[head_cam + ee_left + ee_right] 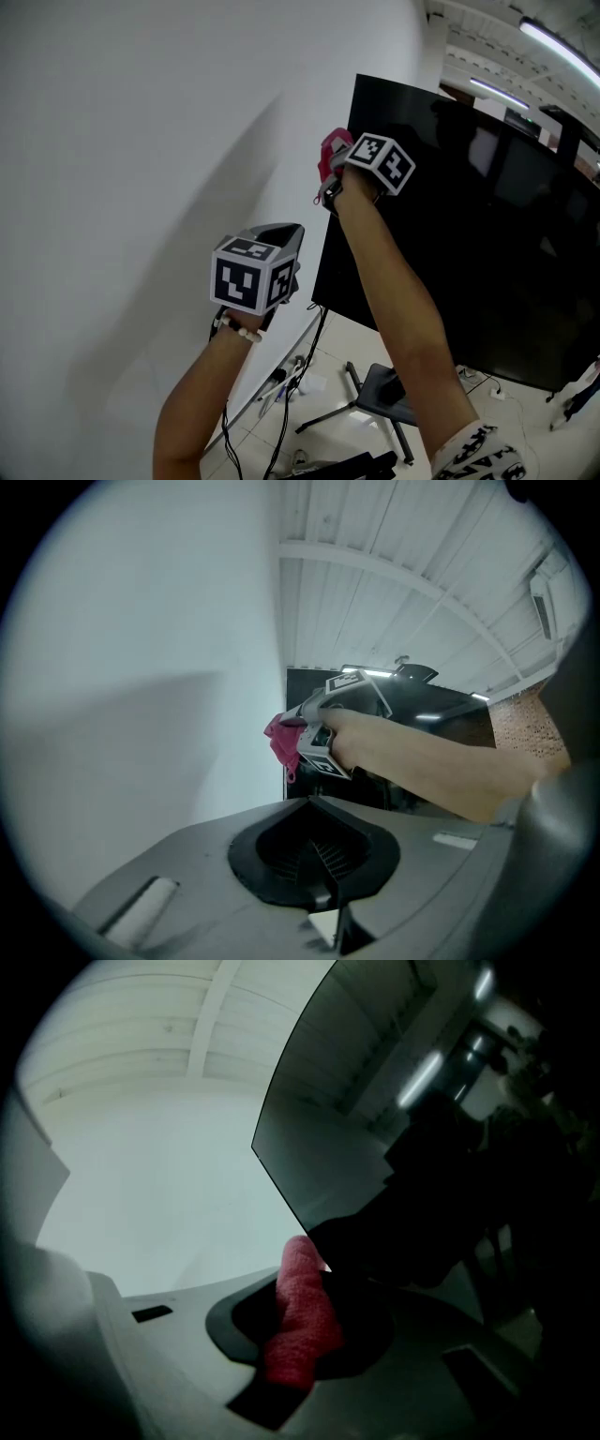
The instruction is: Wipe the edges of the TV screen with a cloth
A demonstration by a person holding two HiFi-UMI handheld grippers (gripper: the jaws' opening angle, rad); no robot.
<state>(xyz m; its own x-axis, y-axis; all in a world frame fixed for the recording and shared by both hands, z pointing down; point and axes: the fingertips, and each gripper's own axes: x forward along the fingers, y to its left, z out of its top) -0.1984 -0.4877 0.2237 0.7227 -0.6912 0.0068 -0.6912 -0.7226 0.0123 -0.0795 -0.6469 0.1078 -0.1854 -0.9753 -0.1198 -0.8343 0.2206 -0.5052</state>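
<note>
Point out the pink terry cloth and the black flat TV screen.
pink terry cloth (331, 155), head view: on its bunched upper part.
black flat TV screen (469, 244), head view: on the middle of the dark glass panel.

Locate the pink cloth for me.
In the head view the pink cloth is upper centre, gripped in the right claw, at the TV screen's left edge near its top corner.

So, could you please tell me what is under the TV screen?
Below the TV screen, a dark stand base sits on the tiled floor, with cables hanging by the lower left corner. The right forearm covers where stand meets screen.
</note>
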